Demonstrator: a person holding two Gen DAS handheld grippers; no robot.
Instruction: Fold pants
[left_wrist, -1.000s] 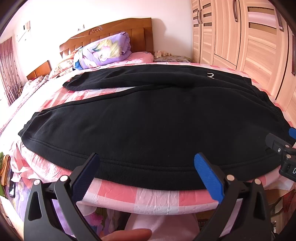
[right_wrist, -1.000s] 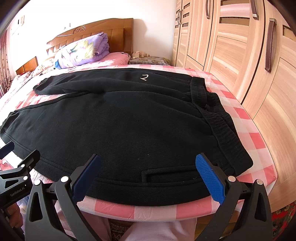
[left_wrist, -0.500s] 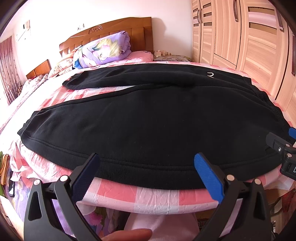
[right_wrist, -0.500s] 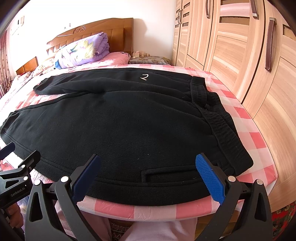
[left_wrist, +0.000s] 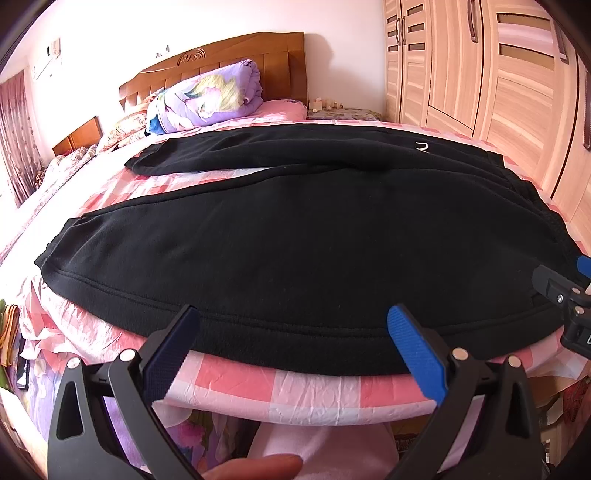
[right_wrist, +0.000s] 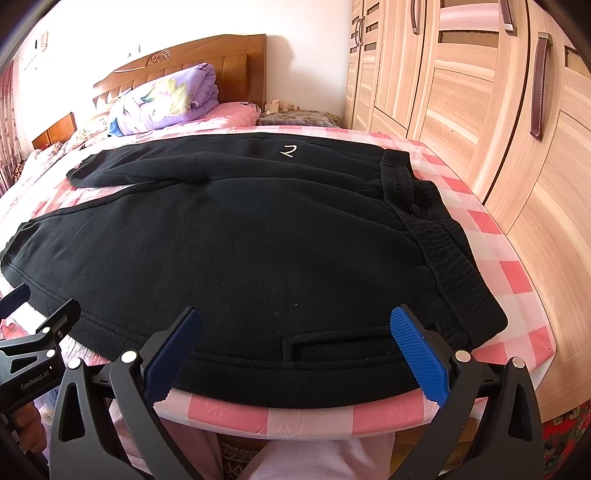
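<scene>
pants (left_wrist: 295, 240) black; bedsheet (left_wrist: 317, 387) pink-white check; fingers (left_wrist: 417, 347) blue

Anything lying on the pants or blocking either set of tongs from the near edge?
Nothing visible. The black pants lie spread on the bed with nothing on them. Left tongs and right tongs are open at the near hem.

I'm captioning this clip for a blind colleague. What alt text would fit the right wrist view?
Black pants lie spread flat on a bed with a pink checked sheet, waistband to the right and legs stretching left. The open right gripper hovers at the near hem, holding nothing, with the left gripper at the left edge. A wooden wardrobe stands to the right.
</scene>
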